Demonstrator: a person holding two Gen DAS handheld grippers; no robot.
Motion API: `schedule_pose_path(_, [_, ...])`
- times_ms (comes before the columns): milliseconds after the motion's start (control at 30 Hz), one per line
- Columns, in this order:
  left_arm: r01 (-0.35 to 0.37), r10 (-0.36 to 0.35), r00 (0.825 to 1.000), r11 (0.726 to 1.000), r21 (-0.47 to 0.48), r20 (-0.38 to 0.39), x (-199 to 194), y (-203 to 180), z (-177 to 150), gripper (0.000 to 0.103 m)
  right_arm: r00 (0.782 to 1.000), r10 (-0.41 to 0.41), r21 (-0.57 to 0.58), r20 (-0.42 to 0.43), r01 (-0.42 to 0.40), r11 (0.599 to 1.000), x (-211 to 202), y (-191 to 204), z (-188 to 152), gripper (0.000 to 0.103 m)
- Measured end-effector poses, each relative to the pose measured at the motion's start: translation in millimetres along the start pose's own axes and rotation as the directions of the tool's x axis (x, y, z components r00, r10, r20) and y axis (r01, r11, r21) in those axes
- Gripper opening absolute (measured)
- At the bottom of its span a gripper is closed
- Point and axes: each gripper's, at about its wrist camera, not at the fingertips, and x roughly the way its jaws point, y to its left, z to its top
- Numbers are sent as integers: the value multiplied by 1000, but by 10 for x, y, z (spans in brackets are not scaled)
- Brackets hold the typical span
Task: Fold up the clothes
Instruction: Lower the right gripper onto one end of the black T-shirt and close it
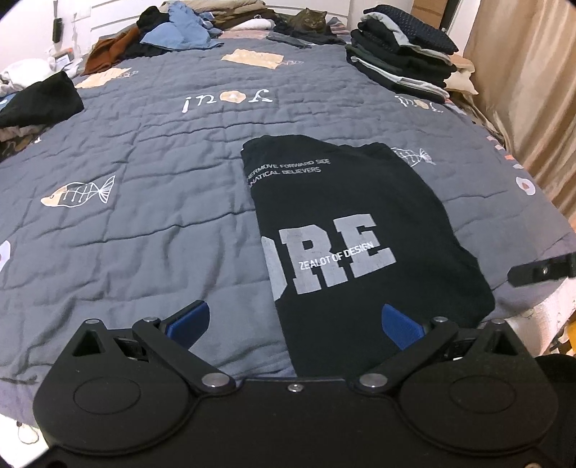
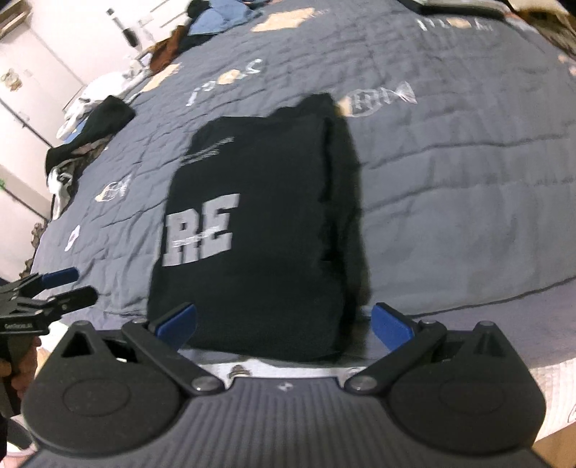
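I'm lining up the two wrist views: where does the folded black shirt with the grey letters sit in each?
Left wrist: black shirt right of centre, reaching down between the open jaws.
Right wrist: black shirt centre, just ahead of the open jaws.
Shared landmark: grey "RE" lettering.

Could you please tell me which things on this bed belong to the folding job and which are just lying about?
In the job:
black printed T-shirt, partly folded
stack of folded clothes
unfolded clothes pile
left gripper and right gripper, both open

Lying about:
cat
grey quilt
curtain
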Motion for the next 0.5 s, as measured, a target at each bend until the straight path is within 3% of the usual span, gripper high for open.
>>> schedule_pose_path(133, [-1, 0, 1000, 1000, -14, -14, 89, 60, 5, 103, 1000, 9, 53, -1, -9, 999, 89, -247, 34, 103])
schedule_pose_path(500, [-4, 1, 999, 999, -53, -45, 300, 229, 23, 103, 987, 158, 171, -18, -153, 973, 462, -603, 58, 103])
